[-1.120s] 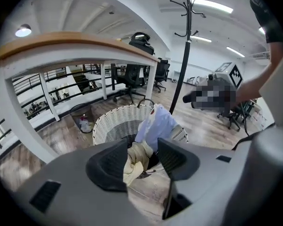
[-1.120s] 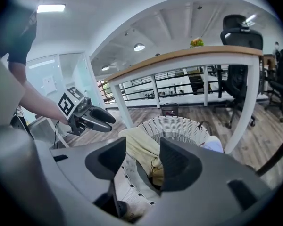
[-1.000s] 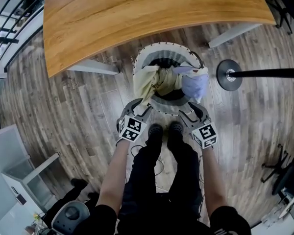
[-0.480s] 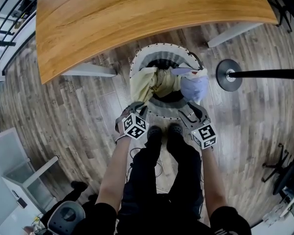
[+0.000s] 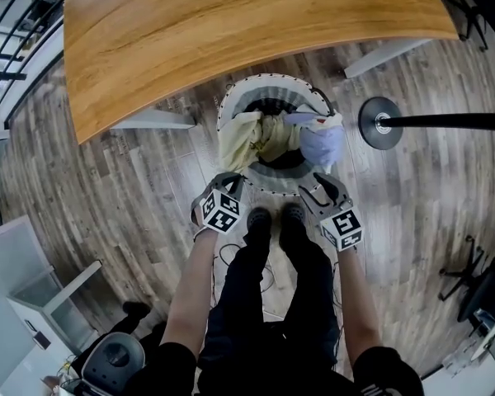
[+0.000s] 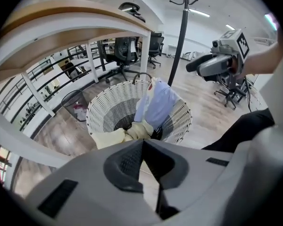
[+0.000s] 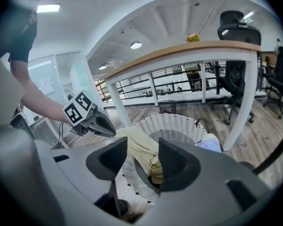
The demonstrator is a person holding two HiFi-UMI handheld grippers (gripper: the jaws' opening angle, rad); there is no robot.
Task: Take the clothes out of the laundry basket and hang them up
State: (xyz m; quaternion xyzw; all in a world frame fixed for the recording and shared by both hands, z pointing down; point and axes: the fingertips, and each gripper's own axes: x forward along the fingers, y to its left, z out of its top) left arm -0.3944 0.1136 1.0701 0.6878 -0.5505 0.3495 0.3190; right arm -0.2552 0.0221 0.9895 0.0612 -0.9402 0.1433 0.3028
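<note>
A white wicker laundry basket [image 5: 231,97] stands on the floor in front of my feet. A pale yellow cloth [image 5: 235,139] hangs over its near left rim and a light blue garment [image 5: 322,145] over its right rim. My left gripper [image 5: 233,180] has just been closing. In the right gripper view its dark tips [image 7: 112,130] are shut on the yellow cloth's [image 7: 139,147] near edge. The left gripper view shows the left gripper [image 6: 142,142] with jaws together, the yellow cloth [image 6: 111,138] right at them. My right gripper [image 5: 313,180] hovers by the near right rim, open and empty, its jaws having narrowed slightly.
A wooden table [image 5: 231,23] spans the space just beyond the basket, with white legs on both sides. A coat stand's round base [image 5: 379,124] sits right of the basket, and its pole [image 6: 181,27] rises behind it. My shoes [image 5: 272,217] touch the basket's near side.
The left gripper's jaws went from wide open to shut and dipped onto the yellow cloth's edge. The right gripper stayed almost still.
</note>
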